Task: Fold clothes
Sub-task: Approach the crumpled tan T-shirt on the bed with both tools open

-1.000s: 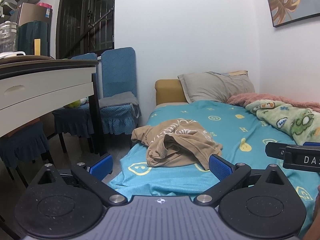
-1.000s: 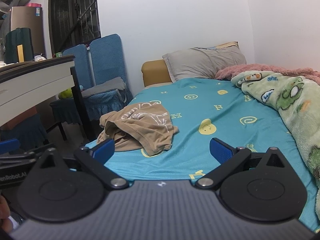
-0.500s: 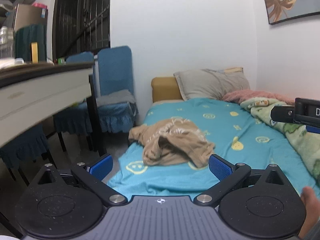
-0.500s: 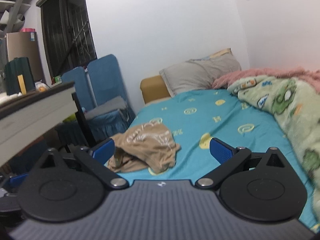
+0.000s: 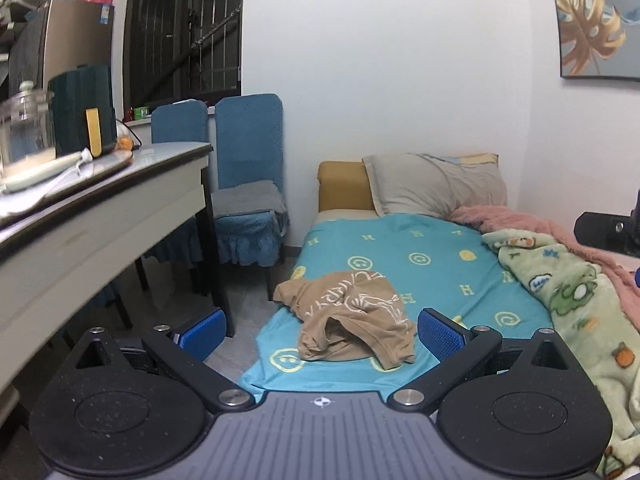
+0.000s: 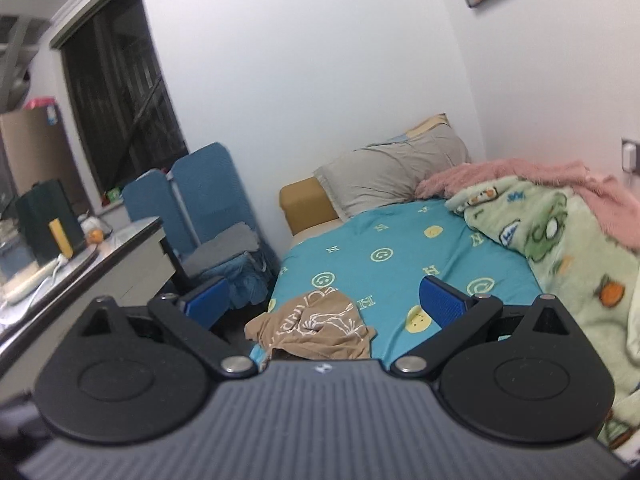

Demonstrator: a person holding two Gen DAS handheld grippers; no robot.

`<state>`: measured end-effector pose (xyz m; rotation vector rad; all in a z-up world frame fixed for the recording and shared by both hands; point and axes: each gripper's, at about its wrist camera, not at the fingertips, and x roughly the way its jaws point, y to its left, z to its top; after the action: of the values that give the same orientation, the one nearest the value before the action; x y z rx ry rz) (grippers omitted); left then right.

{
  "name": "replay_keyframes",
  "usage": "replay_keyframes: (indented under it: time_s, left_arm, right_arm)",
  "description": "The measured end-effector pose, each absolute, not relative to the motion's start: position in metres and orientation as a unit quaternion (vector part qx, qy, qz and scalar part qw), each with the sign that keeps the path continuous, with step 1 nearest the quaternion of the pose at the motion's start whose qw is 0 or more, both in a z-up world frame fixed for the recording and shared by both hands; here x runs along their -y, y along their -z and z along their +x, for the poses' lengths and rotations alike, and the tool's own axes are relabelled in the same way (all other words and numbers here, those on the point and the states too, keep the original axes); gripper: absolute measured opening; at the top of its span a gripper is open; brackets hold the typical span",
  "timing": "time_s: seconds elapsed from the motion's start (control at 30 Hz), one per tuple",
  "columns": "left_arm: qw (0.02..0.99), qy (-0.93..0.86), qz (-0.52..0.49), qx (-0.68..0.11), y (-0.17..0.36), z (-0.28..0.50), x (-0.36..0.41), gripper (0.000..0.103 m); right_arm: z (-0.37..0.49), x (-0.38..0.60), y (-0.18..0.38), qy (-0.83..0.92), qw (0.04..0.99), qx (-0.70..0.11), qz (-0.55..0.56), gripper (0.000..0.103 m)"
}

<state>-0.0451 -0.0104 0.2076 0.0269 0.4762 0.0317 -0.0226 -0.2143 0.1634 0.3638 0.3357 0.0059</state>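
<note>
A crumpled tan garment with a white print (image 5: 352, 316) lies on the near left part of the bed's turquoise sheet (image 5: 440, 276); it also shows in the right wrist view (image 6: 316, 328). My left gripper (image 5: 320, 334) is open and empty, held in the air short of the bed with the garment ahead between its fingers. My right gripper (image 6: 320, 300) is open and empty, raised higher above the bed's foot, with the garment low in its view. Part of the right gripper's body (image 5: 608, 234) shows at the right edge of the left wrist view.
A green cartoon blanket (image 5: 580, 312) and a pink blanket (image 5: 520, 220) lie along the bed's right side by the wall. A grey pillow (image 5: 436, 184) is at the head. A white table (image 5: 100, 208) with a jar and clutter stands left, with blue chairs (image 5: 248, 184) behind it.
Both grippers have risen and pulled back from the bed. The garment now sits lower and smaller in both views. The right gripper has lifted higher and tilted. The jaws stayed open.
</note>
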Motion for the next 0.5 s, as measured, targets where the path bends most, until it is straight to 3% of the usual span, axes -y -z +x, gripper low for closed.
replay_keyframes:
  time_s: [0.5]
  left_arm:
    - [0.943,-0.040,0.005,-0.329,-0.229,0.032,0.075,0.103]
  right_arm:
    - [-0.010,0.249,-0.212,-0.017,0.970,-0.214,0.117,0.103]
